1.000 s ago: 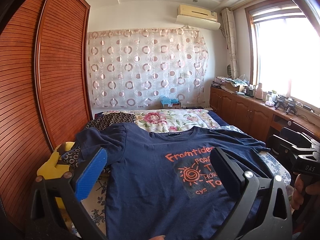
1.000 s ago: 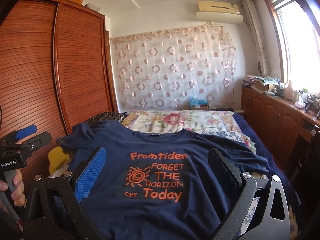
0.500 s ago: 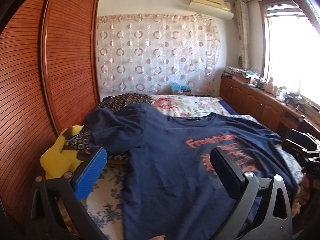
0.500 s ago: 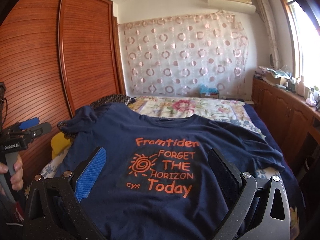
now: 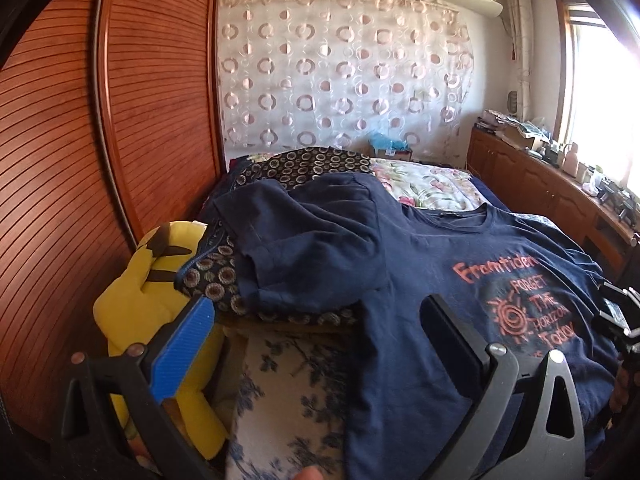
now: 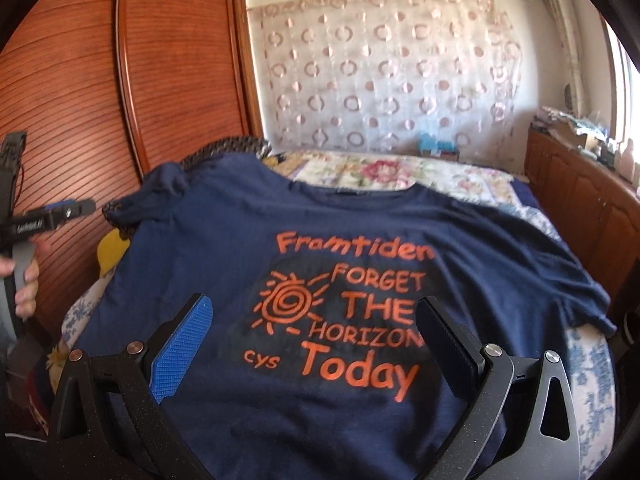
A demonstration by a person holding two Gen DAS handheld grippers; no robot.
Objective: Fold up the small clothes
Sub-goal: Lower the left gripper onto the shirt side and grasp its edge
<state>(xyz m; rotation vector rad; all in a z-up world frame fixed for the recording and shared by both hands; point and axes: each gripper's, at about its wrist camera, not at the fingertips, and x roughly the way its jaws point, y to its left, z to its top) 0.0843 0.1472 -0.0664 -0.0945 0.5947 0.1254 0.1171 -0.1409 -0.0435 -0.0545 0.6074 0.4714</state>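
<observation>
Both grippers, left (image 5: 316,340) and right (image 6: 312,340), gape wide, empty. T-shirt (image 6: 320,248) lies flat, print up, mid-frame on the bed (image 6: 592,364). Soft, light, limp (will sag): pinch sleeve (image 5: 304,248) hem, centre-left.

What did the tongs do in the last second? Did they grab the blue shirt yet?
Not yet. The left tongs swung out to the shirt's left side, so the left sleeve and the yellow plush toy now sit ahead of them. The right tongs eased closer over the orange print. Both stayed open and empty. The navy T-shirt stayed spread flat on the bed, unfolded.
</observation>
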